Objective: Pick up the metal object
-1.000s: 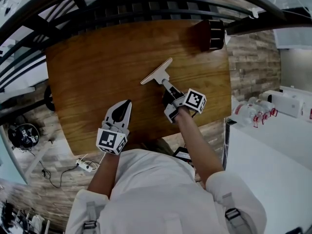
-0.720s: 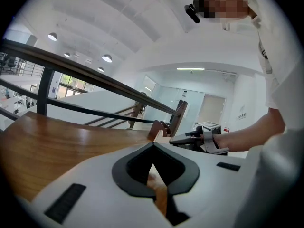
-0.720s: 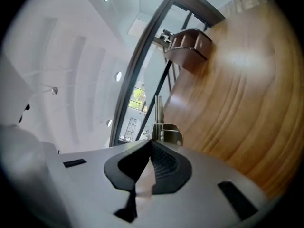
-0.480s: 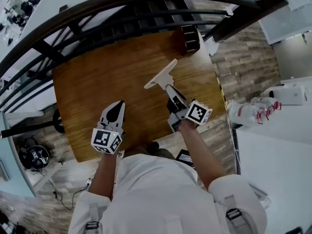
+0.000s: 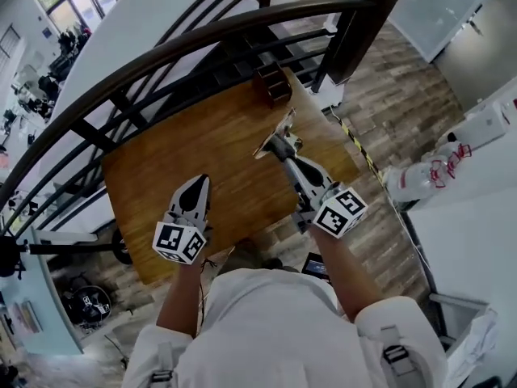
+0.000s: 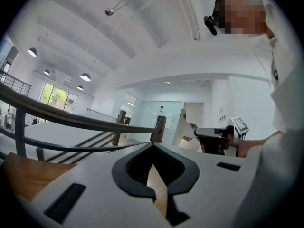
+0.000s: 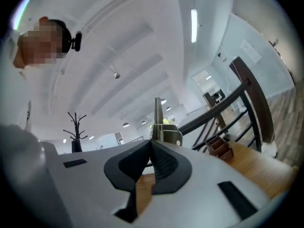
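Observation:
The metal object [image 5: 275, 133], a flat blade on a short handle, is off the wooden table [image 5: 186, 164], and my right gripper [image 5: 286, 149] is shut on its handle. In the right gripper view the blade [image 7: 157, 115] stands upright just past the closed jaws, against the ceiling. My left gripper [image 5: 198, 183] hovers over the table's near left part, shut, with nothing between its fingers. In the left gripper view its jaws meet at the tip [image 6: 153, 146], with the railing behind them.
A small brown wooden box [image 5: 272, 82] stands at the table's far corner. A dark curved railing [image 5: 202, 43] runs behind the table. White bottles with red parts [image 5: 428, 176] sit on a white counter to the right. Wood-plank floor surrounds the table.
My right gripper has raised the metal object from the tabletop and tilted it upward. The left gripper has stayed about where it was. The head view has swung, showing more railing.

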A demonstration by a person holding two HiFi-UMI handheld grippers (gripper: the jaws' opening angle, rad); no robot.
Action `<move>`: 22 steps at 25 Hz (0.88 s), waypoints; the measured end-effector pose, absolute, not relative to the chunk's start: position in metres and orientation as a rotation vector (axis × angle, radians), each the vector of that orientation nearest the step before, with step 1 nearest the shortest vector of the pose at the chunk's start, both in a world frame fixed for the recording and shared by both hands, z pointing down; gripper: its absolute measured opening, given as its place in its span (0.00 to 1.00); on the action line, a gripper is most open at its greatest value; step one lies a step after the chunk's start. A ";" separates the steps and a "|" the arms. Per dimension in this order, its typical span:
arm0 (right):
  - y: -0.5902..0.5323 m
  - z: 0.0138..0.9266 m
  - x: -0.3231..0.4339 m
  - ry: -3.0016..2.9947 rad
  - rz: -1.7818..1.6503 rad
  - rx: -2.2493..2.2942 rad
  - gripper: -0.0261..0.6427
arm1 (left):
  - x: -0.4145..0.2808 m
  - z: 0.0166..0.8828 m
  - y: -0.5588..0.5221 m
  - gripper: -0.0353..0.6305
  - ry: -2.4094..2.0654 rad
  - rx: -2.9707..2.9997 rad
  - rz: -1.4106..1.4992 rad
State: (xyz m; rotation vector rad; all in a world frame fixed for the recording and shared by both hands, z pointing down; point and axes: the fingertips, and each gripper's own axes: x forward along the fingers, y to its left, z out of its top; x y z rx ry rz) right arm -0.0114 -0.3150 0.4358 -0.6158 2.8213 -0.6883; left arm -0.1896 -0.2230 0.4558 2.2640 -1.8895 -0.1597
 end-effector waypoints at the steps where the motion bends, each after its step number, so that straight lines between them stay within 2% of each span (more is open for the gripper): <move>1: -0.307 0.427 0.001 2.837 -0.604 -0.632 0.08 | -0.179 0.446 -0.219 0.07 -1.892 2.282 -0.167; 11: -0.228 0.384 0.094 2.895 0.015 -0.840 0.08 | -0.080 0.404 -0.174 0.07 -1.849 2.437 -0.185; 19: -0.208 0.397 0.152 2.892 0.143 -1.088 0.08 | -0.043 0.406 -0.150 0.07 -1.918 2.411 -0.166; 22: -0.210 0.407 0.173 2.885 0.095 -1.159 0.08 | -0.030 0.410 -0.150 0.07 -1.926 2.372 -0.153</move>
